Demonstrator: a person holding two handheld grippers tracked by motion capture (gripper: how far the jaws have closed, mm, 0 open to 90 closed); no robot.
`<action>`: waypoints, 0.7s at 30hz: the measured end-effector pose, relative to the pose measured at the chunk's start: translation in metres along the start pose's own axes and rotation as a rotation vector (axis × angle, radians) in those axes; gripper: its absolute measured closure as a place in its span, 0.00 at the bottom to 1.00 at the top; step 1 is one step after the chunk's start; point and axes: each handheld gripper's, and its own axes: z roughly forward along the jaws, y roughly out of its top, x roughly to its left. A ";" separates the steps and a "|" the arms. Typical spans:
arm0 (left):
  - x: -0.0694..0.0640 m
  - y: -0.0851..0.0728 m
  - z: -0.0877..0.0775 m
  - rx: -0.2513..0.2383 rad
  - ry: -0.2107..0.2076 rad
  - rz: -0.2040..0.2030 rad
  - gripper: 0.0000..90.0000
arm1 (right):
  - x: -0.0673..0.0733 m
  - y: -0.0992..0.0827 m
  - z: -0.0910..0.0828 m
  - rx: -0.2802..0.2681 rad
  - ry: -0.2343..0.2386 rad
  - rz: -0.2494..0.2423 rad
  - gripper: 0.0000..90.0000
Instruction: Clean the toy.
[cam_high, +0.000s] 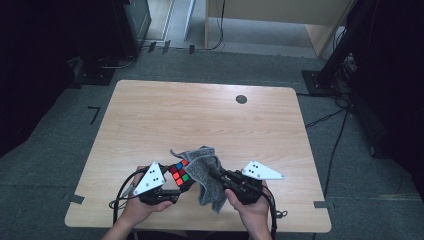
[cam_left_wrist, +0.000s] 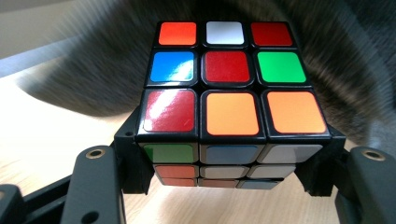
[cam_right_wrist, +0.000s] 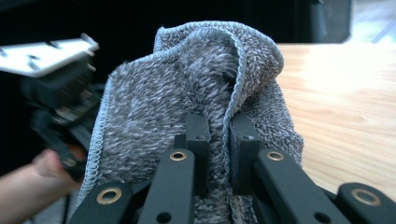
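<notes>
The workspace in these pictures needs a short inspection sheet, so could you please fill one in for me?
Surface: light wooden table, mostly bare, with a dark round spot near the far edge.
Job's things: colour puzzle cube, clamped from both sides; grey cloth, bunched and hanging beside the cube.
Clutter: nothing seen.
Grippers: left hand-held gripper shut on the cube; right hand-held gripper shut on a fold of the cloth.
Cables: one black cable loops from the left gripper; others run across the floor on the right.
Surroundings: grey carpet with tape marks, dark stands at both sides, a pale wooden unit behind.
</notes>
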 end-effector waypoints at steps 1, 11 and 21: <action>-0.001 0.000 0.000 -0.001 -0.006 0.004 0.38 | 0.002 0.000 0.000 -0.003 0.020 0.002 0.91; 0.006 0.001 -0.005 -0.020 -0.035 -0.028 0.38 | -0.011 -0.018 0.018 0.155 -0.009 0.025 0.91; -0.004 0.002 0.001 0.013 -0.049 0.025 0.38 | 0.006 -0.011 0.013 0.051 0.013 -0.029 0.91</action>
